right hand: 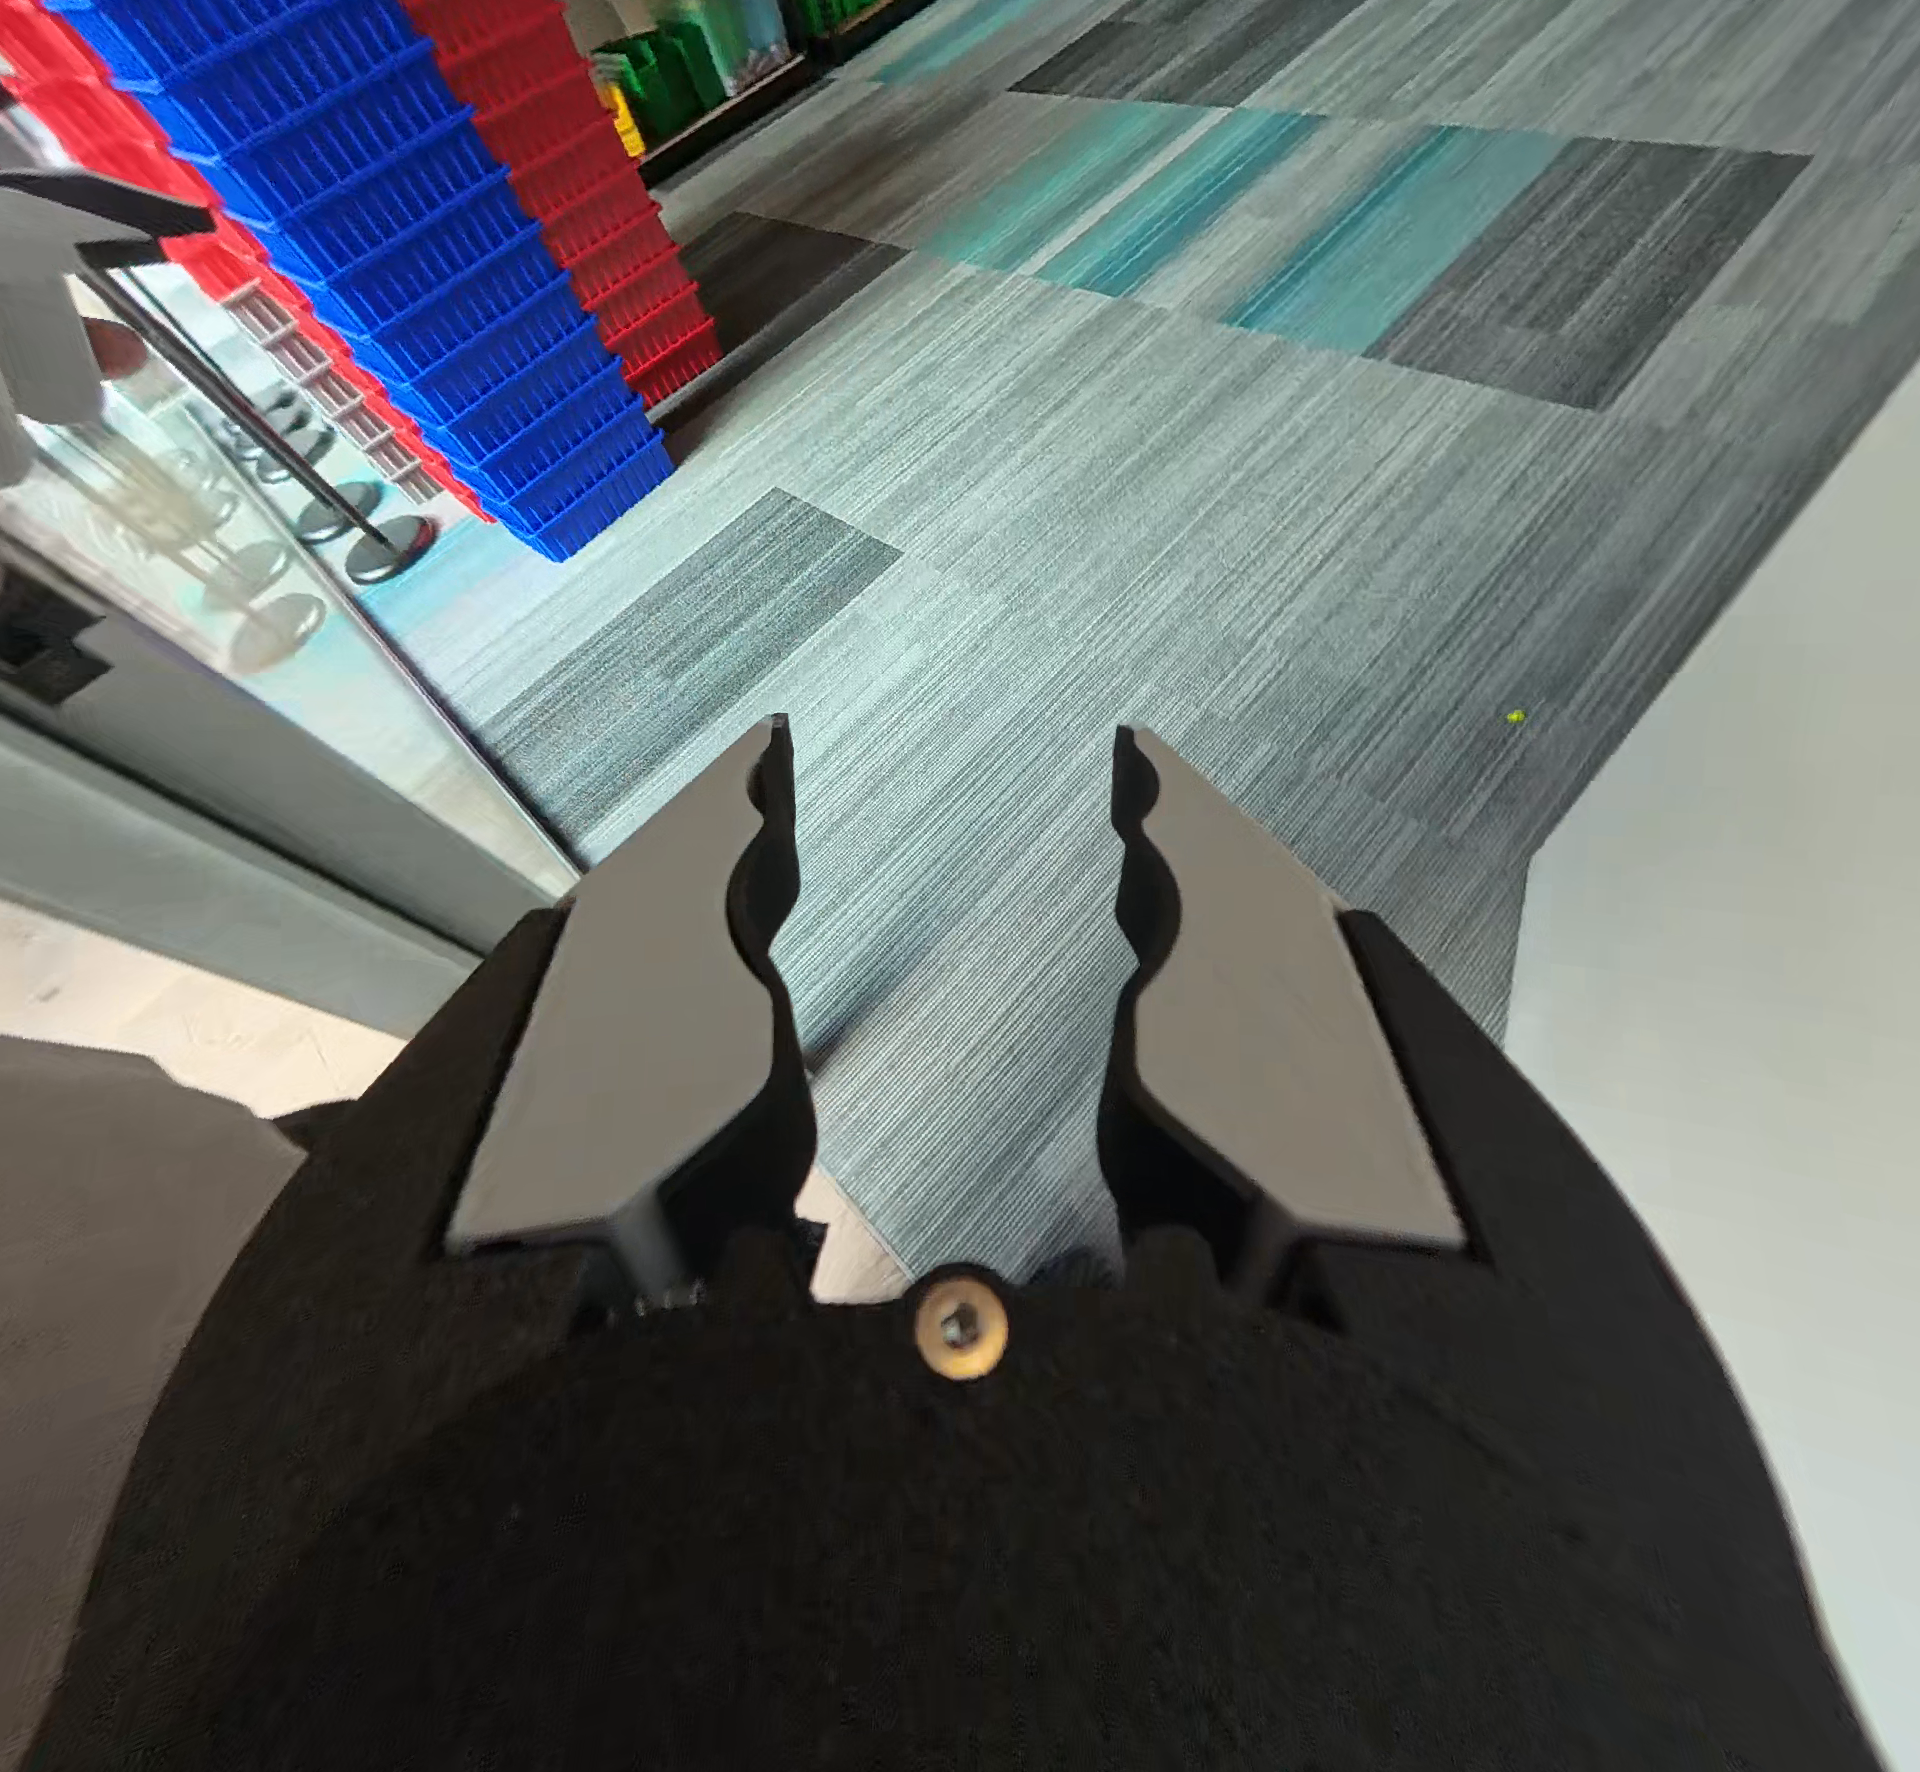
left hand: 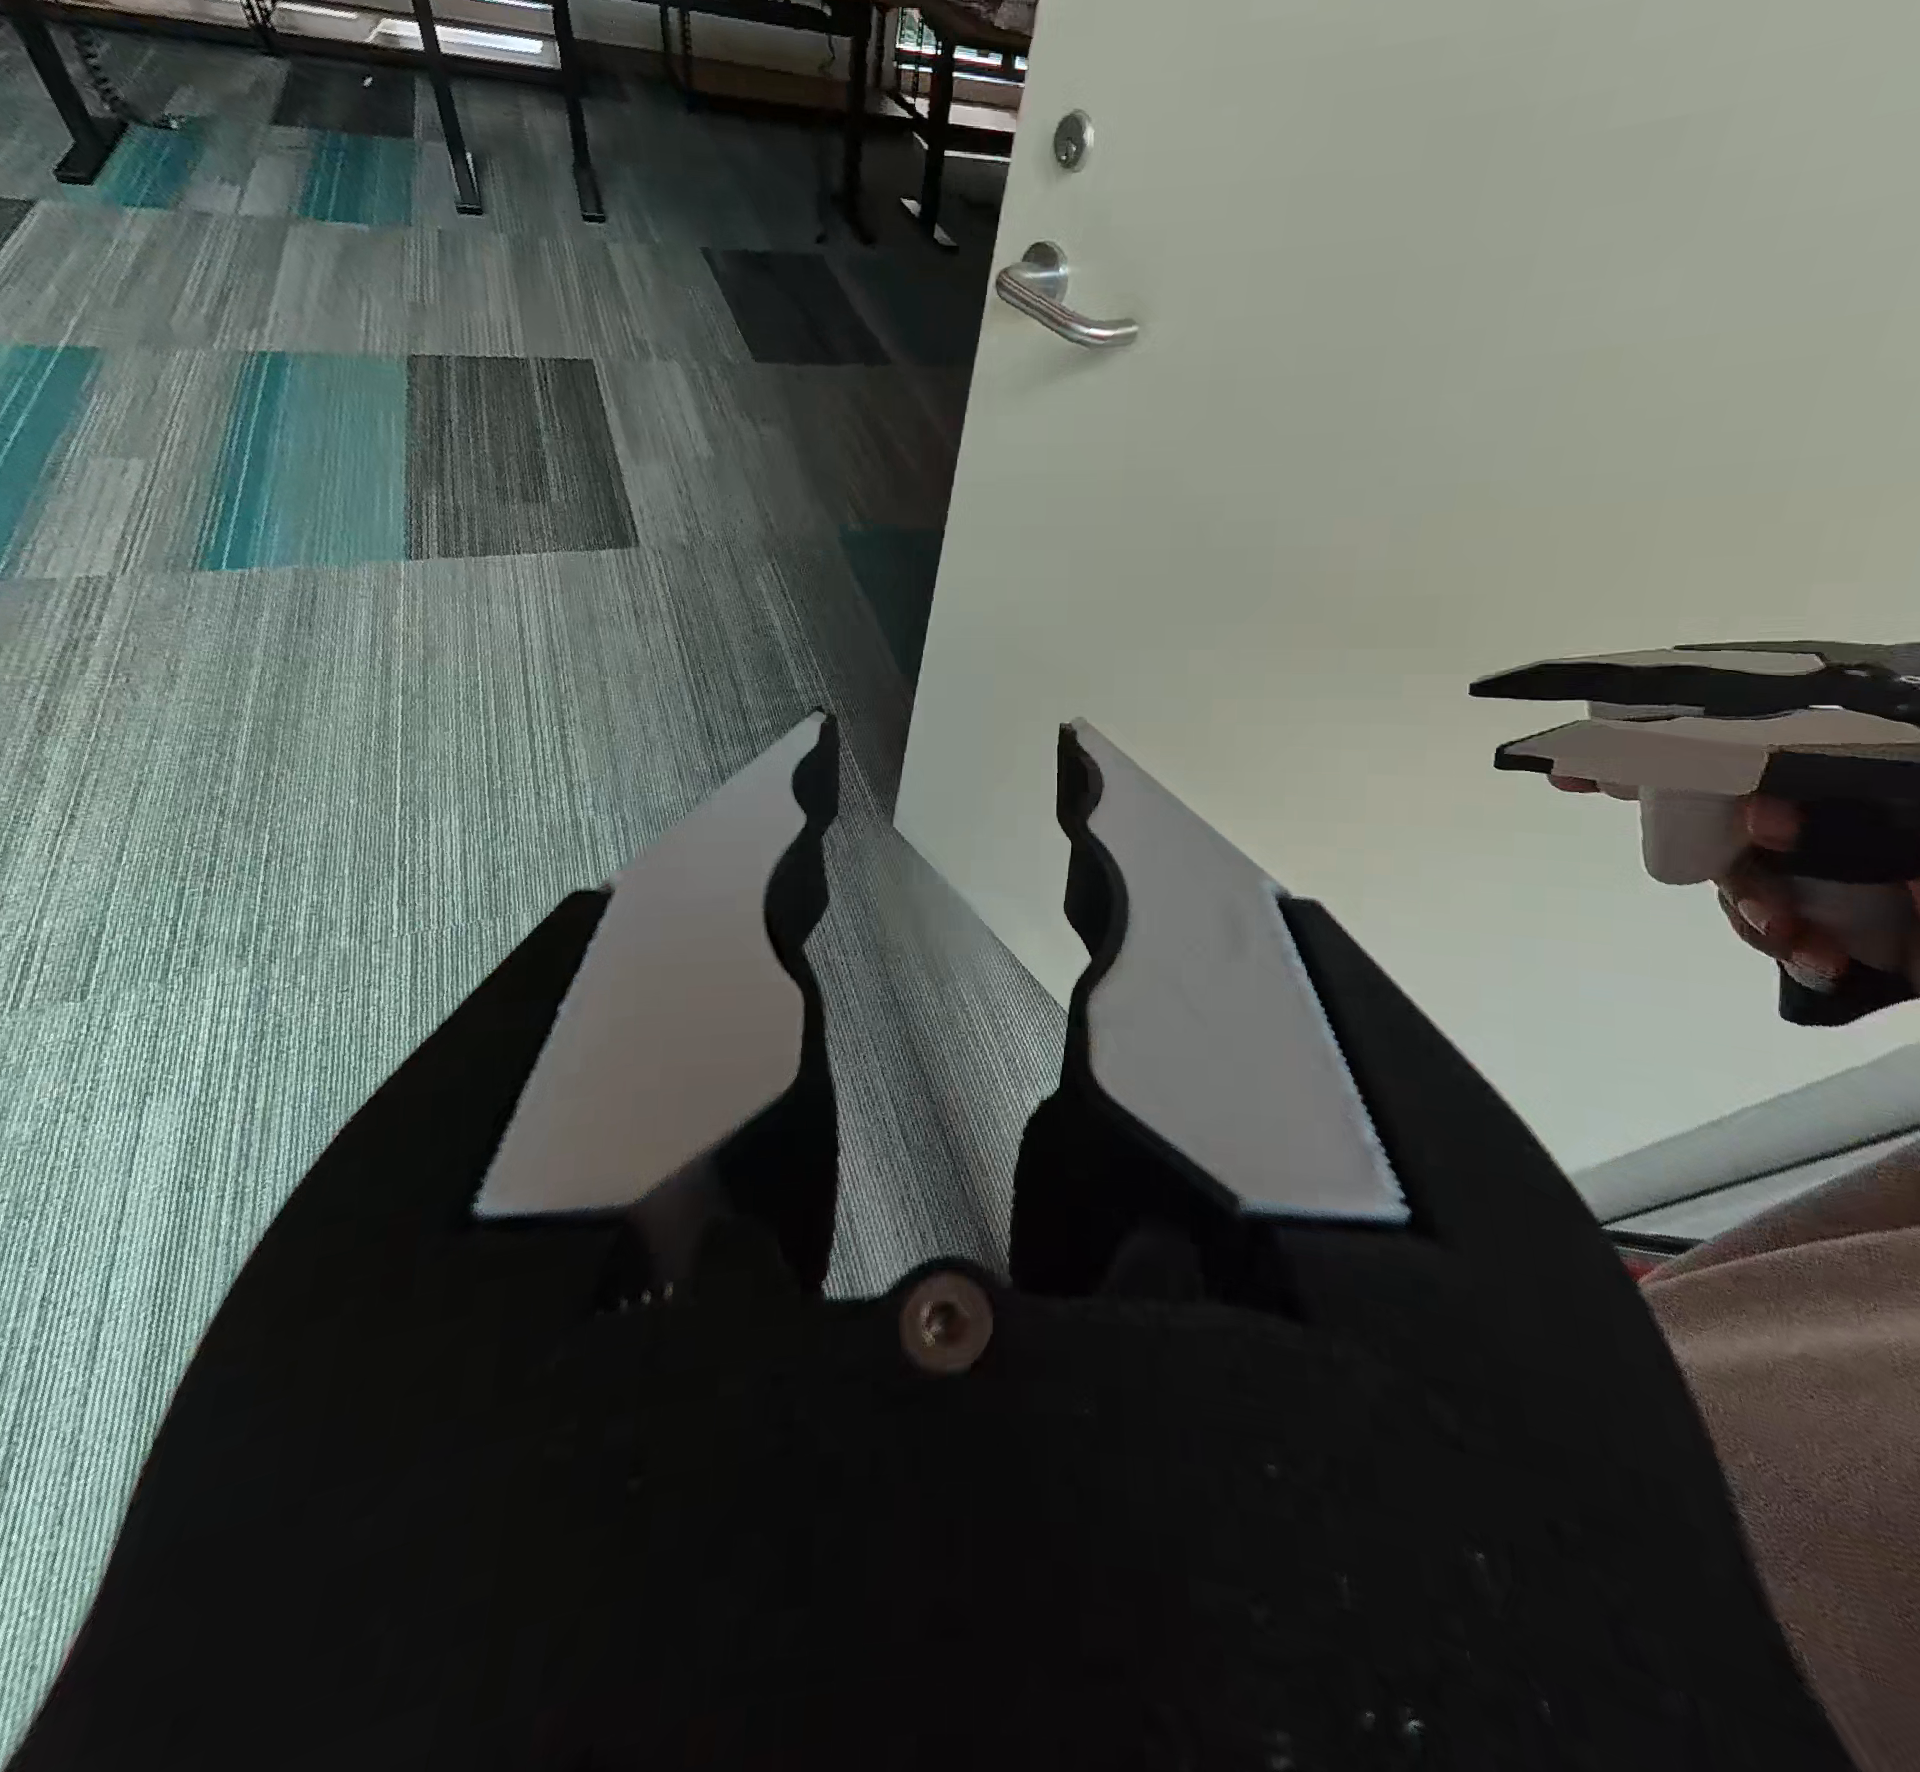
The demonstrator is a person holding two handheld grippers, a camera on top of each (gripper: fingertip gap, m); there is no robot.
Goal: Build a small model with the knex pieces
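Pale door [left hand: 1455, 372] with silver lever handle [left hand: 1060, 304], striped grey-teal carpet [right hand: 1143, 579], stacked blue crates [right hand: 416, 216] beside red crates [right hand: 582, 112]

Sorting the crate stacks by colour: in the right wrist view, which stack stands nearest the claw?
The blue crate stack. Its base reaches furthest forward on the carpet, toward the right claw; the red crate stacks stand behind it.

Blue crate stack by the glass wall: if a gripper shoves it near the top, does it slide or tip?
Probably tips: the blue crate stack is tall and narrow. Carpet likely grips the bottom crate, resisting sliding. The red stacks close alongside might catch it; whether they touch is unclear.
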